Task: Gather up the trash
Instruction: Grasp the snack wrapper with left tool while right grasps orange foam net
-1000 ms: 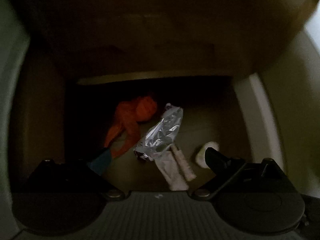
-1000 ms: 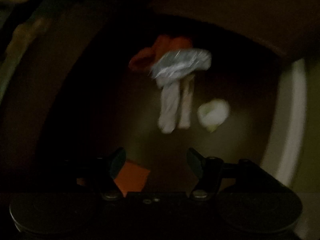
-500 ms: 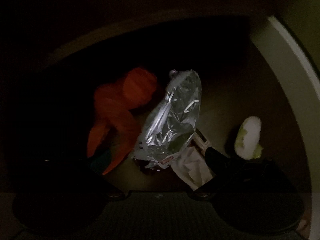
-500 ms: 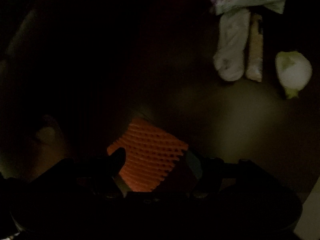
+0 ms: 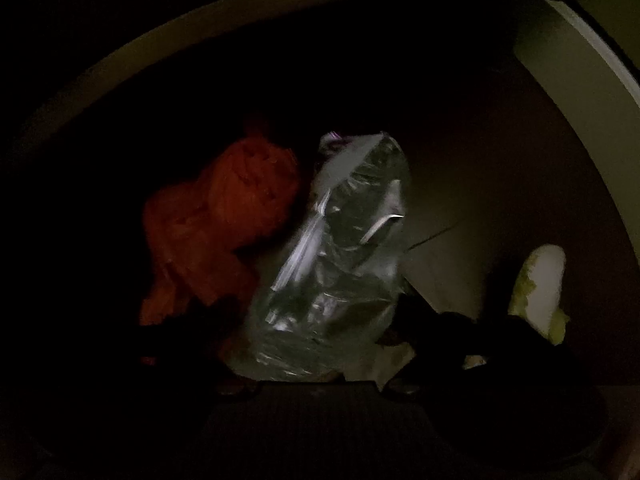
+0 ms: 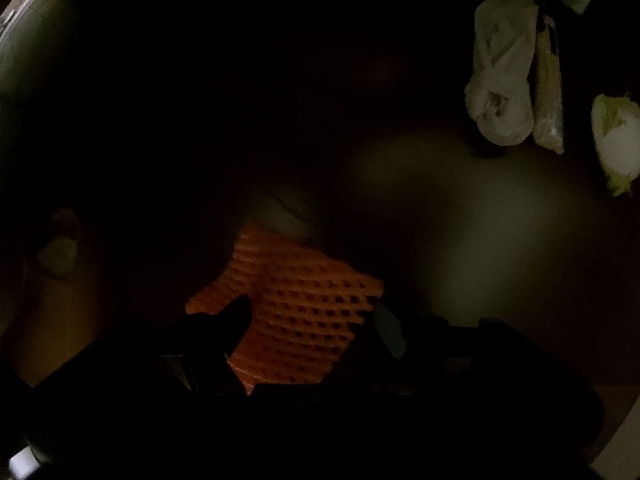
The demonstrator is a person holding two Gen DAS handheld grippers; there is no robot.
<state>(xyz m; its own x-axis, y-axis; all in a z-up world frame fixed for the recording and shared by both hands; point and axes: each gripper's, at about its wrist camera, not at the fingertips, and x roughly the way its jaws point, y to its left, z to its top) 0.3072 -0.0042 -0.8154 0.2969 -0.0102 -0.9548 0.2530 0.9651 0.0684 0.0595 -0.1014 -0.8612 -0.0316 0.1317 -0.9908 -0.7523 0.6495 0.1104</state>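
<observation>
Everything lies in a dark cardboard box. In the left wrist view a crinkled silver foil bag (image 5: 340,264) stands between the fingers of my left gripper (image 5: 316,320), whose jaws are closing on it; the pads sit at the bag's sides without visibly squeezing it. A crumpled orange bag (image 5: 224,220) lies just left of it. In the right wrist view my right gripper (image 6: 312,324) is shut on an orange foam net (image 6: 304,312), held low over the box floor.
A white-and-green cabbage piece (image 5: 540,288) (image 6: 616,140) lies at the right. A crumpled white plastic bag (image 6: 500,80) and a tan wrapper (image 6: 548,92) lie side by side. The box's pale rim (image 5: 592,40) curves around the back and right.
Both grippers have sunk deep into the box, so the trash looks much larger. The left jaws have narrowed around the foil bag. The right gripper still carries the orange net.
</observation>
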